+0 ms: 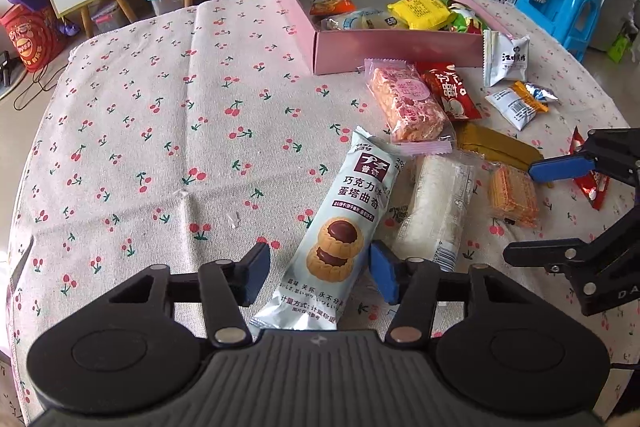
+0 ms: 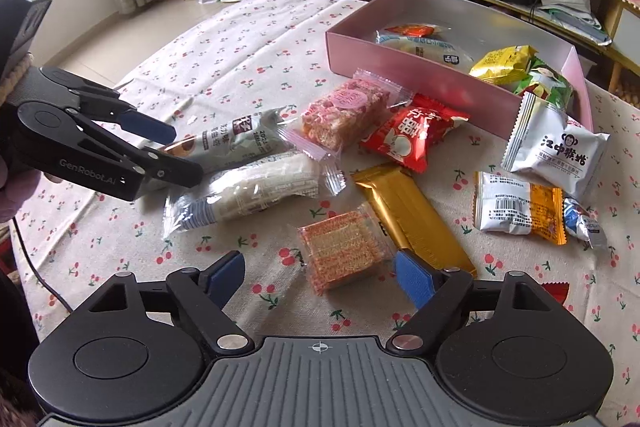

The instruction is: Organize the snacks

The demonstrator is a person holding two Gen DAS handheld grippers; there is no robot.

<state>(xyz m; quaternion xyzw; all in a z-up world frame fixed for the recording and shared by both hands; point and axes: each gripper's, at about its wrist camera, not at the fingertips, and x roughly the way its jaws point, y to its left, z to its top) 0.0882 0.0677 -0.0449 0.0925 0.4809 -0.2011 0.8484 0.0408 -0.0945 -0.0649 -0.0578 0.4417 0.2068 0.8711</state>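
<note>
Long pale-blue tart-cookie packet (image 1: pixel 344 231) lies between left gripper (image 1: pixel 320 273) pads; right pad touching, left apart, no pinch. Glossy, flat on cloth.

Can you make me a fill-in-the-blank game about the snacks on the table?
1. The tablecloth is printed with little red ____.
2. The snacks already put away lie in a ____ box.
3. The long pale blue cookie packet lies between the jaws of the ____ gripper.
4. The square orange wafer packet lies between the jaws of the ____ gripper.

Missing words: cherries; pink; left; right
</note>
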